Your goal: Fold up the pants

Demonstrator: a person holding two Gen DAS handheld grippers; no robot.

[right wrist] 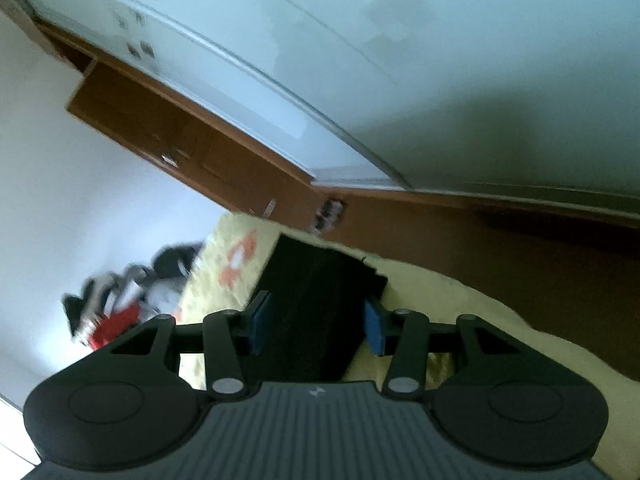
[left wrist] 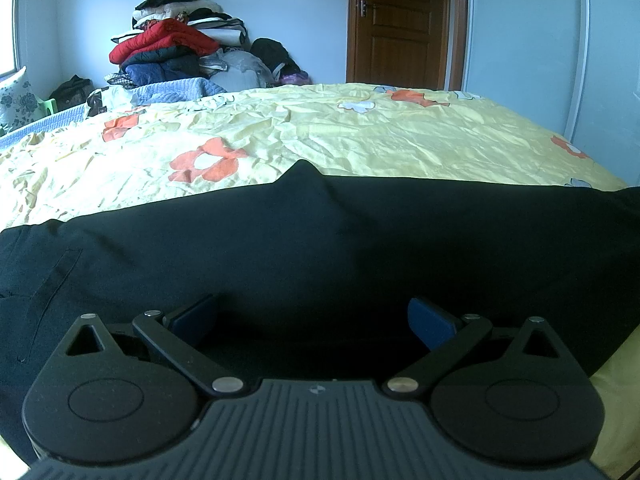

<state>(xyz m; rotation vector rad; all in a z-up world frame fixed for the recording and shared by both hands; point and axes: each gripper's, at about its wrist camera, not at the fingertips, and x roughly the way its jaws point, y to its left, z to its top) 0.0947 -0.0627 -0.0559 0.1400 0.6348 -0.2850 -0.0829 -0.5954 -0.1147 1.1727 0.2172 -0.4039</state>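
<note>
Bedroom setting: pale walls, a brown wooden door point(left wrist: 400, 24) at the back, and a white sliding wardrobe front point(left wrist: 540, 48) to its right. Yellow bedsheet point(left wrist: 360, 132) with orange and white flowers covers the bed, heavily creased. Black pants point(left wrist: 280, 240) lie spread across the near part of the bed, reaching from the left edge of the left wrist view to its right edge; a welt pocket slit shows at far left. Left hand-held gripper point(left wrist: 314, 322) hangs low over the dark cloth, blue pads wide apart and released, nothing between them. Only the left wrist view shows the clothes pile point(left wrist: 176, 40) against the far wall in detail: red, navy, white and black items stacked, with a folded blue quilt point(left wrist: 176, 90) in front of it. Right wrist view is rolled and motion-blurred; it alone shows the narrow end of the pants point(right wrist: 316, 280) near the bed's edge, apparently a leg end, with the wooden bed frame point(right wrist: 500, 248) beyond. Right hand-held gripper point(right wrist: 318, 322) straddles this strip, pads parted and not pressing it.
</note>
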